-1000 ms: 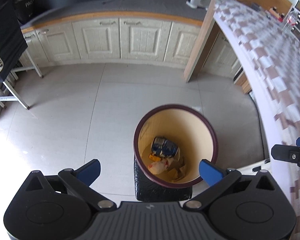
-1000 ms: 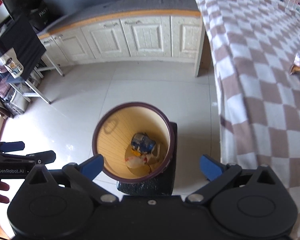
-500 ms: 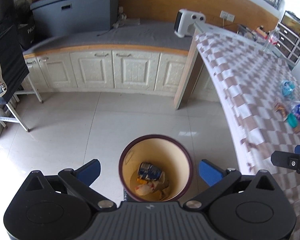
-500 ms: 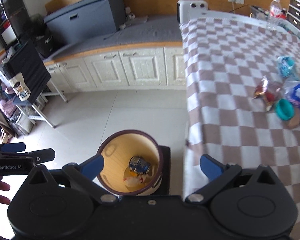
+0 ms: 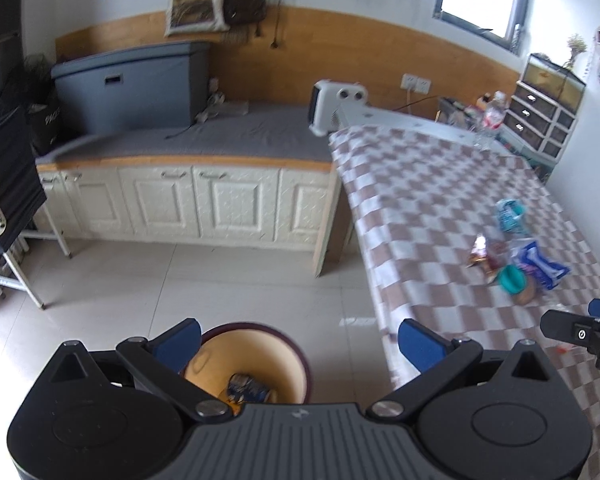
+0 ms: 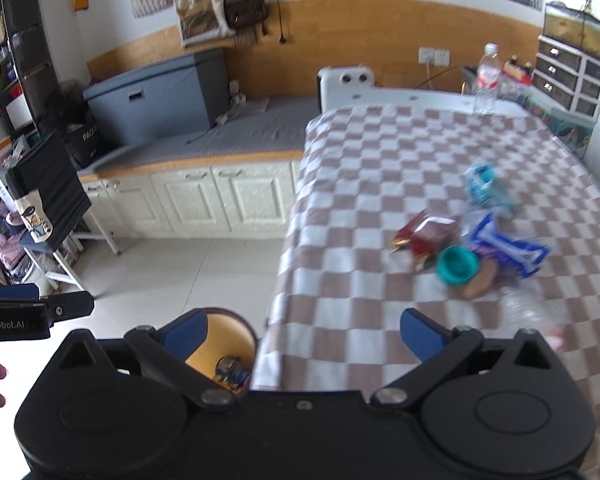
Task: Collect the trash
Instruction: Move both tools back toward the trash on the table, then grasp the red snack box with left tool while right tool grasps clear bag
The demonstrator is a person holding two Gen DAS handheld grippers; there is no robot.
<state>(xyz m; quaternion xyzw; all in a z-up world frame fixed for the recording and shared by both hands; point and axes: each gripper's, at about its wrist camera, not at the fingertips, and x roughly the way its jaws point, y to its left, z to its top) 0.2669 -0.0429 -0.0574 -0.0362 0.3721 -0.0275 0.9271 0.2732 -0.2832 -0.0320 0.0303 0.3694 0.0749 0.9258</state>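
Checked brown-and-white cloth covered the desk [image 6: 380, 184] where the remaining trash lay in a loose cluster toward its right side. In the right wrist view that cluster held a red snack wrapper [image 6: 428, 234], a teal cup [image 6: 457, 265] lying just beside it and touching a flat brown piece, a blue-and-white packet [image 6: 508, 246] behind the cup, and a crumpled teal wrapper [image 6: 482, 186] a little farther back. Motion blur softened all of them. A clear water bottle [image 6: 486, 80] stood upright at the far edge of the desk, well apart from the litter.

On the tiled floor, close against the desk's near corner, stood the trash bin [image 5: 296, 354], dark-rimmed and pale yellow inside, with a blue-printed wrapper [image 5: 247, 387] already lying in it.

Both tools were empty. The left tongs [image 5: 298, 342] were spread wide apart with nothing between them, hanging above the bin. The right tongs [image 6: 304, 334] were likewise wide apart and empty, over the desk's near edge and pointing toward the litter.

Judging from this, one drop into the bin looked finished and the step in hand was the turn toward the desk for the next piece. The next move would call for reaching the right tongs forward to the cluster, lowering them over a single item, likely the red snack wrapper or the teal cup as the nearest, and closing on it without dragging its neighbours.
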